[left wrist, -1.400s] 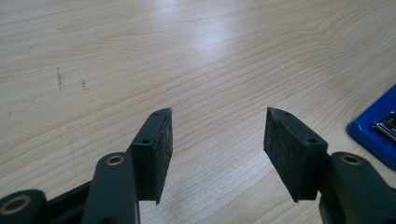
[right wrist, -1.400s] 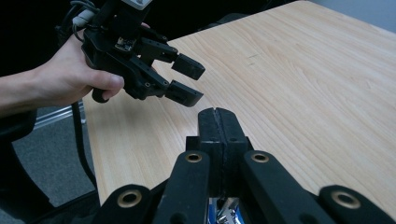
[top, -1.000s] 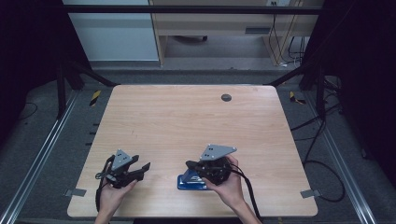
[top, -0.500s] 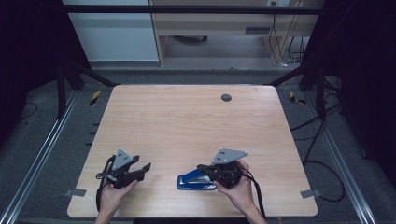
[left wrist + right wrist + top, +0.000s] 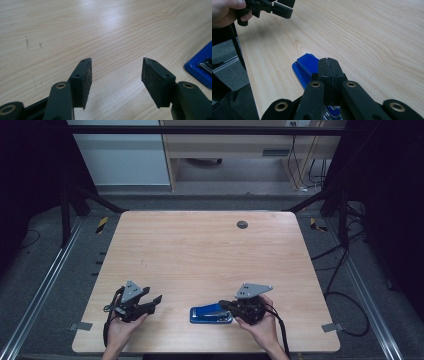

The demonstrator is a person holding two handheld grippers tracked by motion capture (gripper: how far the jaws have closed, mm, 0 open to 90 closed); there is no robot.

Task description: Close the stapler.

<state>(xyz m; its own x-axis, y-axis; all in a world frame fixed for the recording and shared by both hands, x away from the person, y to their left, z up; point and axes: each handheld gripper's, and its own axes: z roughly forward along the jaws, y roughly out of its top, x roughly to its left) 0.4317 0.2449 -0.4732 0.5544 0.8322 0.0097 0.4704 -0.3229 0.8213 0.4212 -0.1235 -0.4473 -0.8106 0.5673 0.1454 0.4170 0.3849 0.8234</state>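
Note:
A blue stapler [image 5: 210, 314] lies flat near the table's front edge, a little right of centre. My right gripper [image 5: 223, 306] is shut, pads together with nothing between them, and points left over the stapler's right end. In the right gripper view the closed jaws [image 5: 328, 61] sit just above the stapler's blue top [image 5: 308, 65]; I cannot tell if they touch it. My left gripper [image 5: 156, 301] is held at the front left, open and empty. Its view shows the spread jaws [image 5: 116, 67] over bare wood, with a corner of the stapler [image 5: 200, 66] at the right edge.
The wooden table [image 5: 200, 250] has a small dark round grommet [image 5: 242, 224] near its far edge. Metal rails run along both sides of the table, and cables [image 5: 345, 255] lie on the floor at the right. A hand holding the left gripper [image 5: 284, 7] appears at the top left of the right gripper view.
My right gripper has moved right and a little lower, from over the stapler's middle to its right end, uncovering more of the blue top. The left gripper has stayed put.

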